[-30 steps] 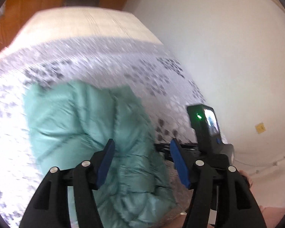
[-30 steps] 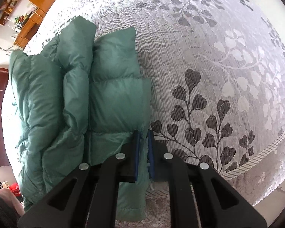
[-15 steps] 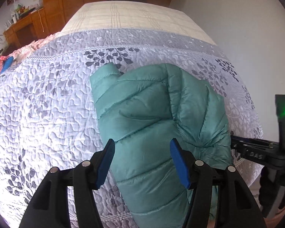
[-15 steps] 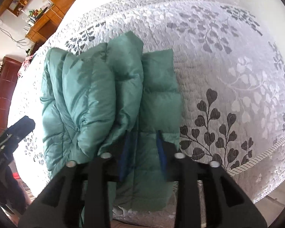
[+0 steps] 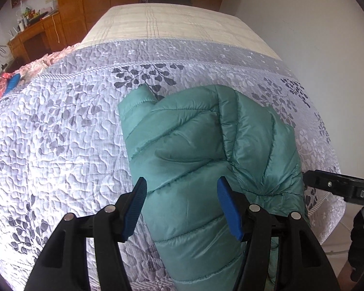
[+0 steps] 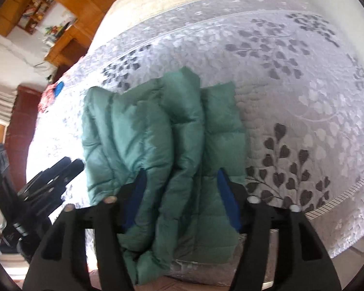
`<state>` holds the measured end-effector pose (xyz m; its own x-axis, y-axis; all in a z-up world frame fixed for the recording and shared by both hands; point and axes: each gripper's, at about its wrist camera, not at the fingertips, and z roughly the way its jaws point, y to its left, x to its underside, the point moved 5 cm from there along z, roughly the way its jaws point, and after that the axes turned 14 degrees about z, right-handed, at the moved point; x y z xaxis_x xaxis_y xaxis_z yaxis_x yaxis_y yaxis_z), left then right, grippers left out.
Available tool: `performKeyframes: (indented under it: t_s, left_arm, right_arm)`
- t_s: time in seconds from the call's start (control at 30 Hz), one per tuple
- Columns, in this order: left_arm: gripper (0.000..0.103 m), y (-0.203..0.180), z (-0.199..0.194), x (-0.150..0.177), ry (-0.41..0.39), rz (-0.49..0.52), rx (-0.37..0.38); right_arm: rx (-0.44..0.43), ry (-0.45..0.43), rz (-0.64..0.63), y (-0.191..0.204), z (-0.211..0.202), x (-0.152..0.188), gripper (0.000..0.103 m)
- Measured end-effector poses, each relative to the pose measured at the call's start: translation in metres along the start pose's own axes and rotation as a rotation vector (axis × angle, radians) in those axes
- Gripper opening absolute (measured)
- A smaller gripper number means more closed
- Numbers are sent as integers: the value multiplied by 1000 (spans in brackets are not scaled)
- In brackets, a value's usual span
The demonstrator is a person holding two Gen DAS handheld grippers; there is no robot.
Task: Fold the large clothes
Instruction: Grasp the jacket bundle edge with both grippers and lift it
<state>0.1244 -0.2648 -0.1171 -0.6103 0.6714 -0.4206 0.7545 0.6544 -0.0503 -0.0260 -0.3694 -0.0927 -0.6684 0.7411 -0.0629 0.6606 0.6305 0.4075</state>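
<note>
Bed with grey-white leaf-quilted coverlet point(image 5: 60, 145) carries the teal quilted puffer jacket point(image 5: 201, 150), folded lengthwise, long axis running away from both grippers, near end overhanging the bed edge. Left hand-held gripper point(image 5: 182, 206) hangs apart, empty, above it. Right hand-held gripper point(image 6: 179, 198) jaws opening, jacket below, unpinched.

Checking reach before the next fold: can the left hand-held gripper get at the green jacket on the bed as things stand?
Probably yes. The left hand-held gripper hangs open right over the jacket, nothing between them, and the right hand-held gripper, its jaws opening, stays off to the side.
</note>
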Motion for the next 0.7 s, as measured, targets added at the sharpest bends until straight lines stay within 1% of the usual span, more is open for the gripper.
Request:
performKeyframes:
  t_s: [0.13, 0.2, 0.23, 0.27, 0.33, 0.37, 0.4, 0.43, 0.5, 0.57, 0.63, 0.7]
  left_arm:
    - [60, 1, 3, -2, 3, 1, -2]
    - [60, 2, 3, -2, 4, 1, -6]
    - [60, 3, 3, -2, 3, 0, -6]
    - [60, 3, 3, -2, 3, -2, -7]
    - [60, 6, 3, -1, 4, -6, -11]
    - [60, 7, 2, -1, 2, -8, -13]
    - [60, 8, 1, -1, -1, -10, -16]
    - [61, 10, -1, -1, -6, -15, -18]
    - [61, 12, -5, -3, -18, -25, -21]
    - [61, 12, -9, -4, -34, -31, -18]
    - [61, 7, -13, -7, -47, -23, -16]
    - [61, 0, -14, -9, -58, -5, -17]
  right_arm:
    - [-21, 79, -2, 11, 24, -2, 68]
    - [9, 95, -10, 14, 38, -5, 68]
    - [16, 104, -10, 15, 43, -6, 54]
    - [13, 122, -9, 17, 49, -7, 45]
    - [-12, 122, -23, 21, 50, -10, 25]
    - [-25, 116, -37, 25, 47, -10, 22]
    - [-36, 105, -53, 29, 42, -10, 16]
    - [-53, 82, -80, 35, 33, -10, 13]
    - [-118, 27, -129, 45, 10, -6, 10]
    - [-156, -23, -166, 51, -10, -3, 9]
    - [-160, -87, -192, 50, -33, 3, 9]
    - [-139, -128, -179, 40, -44, 4, 9]
